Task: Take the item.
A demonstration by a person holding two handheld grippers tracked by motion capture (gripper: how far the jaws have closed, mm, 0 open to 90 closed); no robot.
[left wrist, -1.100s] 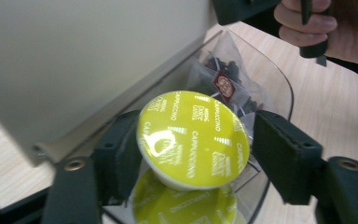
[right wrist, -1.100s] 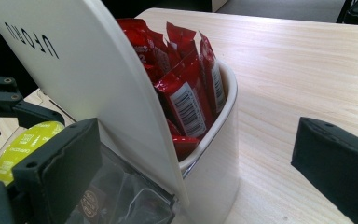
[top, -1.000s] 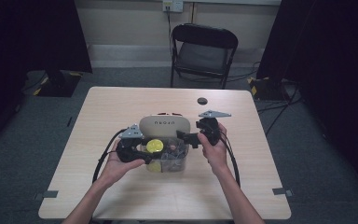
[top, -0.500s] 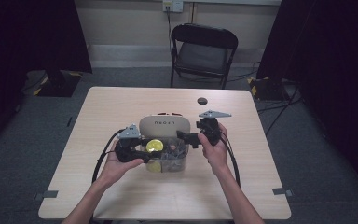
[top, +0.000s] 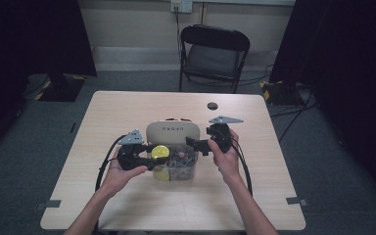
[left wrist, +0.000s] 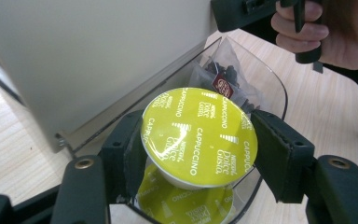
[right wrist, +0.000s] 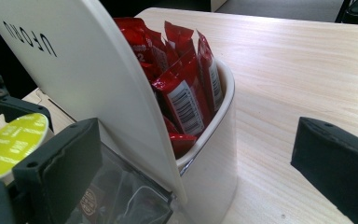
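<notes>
Left gripper (left wrist: 193,154): jaws just closed, now clamped on a yellow cappuccino capsule (left wrist: 199,132), held over the clear bin (left wrist: 275,84) near the tabletop's middle. Judged: capsule gripped, transfer still ahead. A second yellow capsule (left wrist: 182,205) lies beneath. Cream container (right wrist: 214,154): holds red sachets (right wrist: 182,88). Right gripper (right wrist: 196,163): jaws spread, nothing between the pads, straddling that container's wall. Black disc (top: 212,105): near the far edge, well apart.

My left gripper (left wrist: 198,154) has its jaws clamped on a yellow cappuccino capsule (left wrist: 198,133), pads against its rim on both sides. It sits above the clear bin (left wrist: 270,84), over a second yellow capsule (left wrist: 186,205) inside. A dark sachet (left wrist: 223,79) lies behind. The beige lid (left wrist: 98,56) stands just beside the bin.
</notes>
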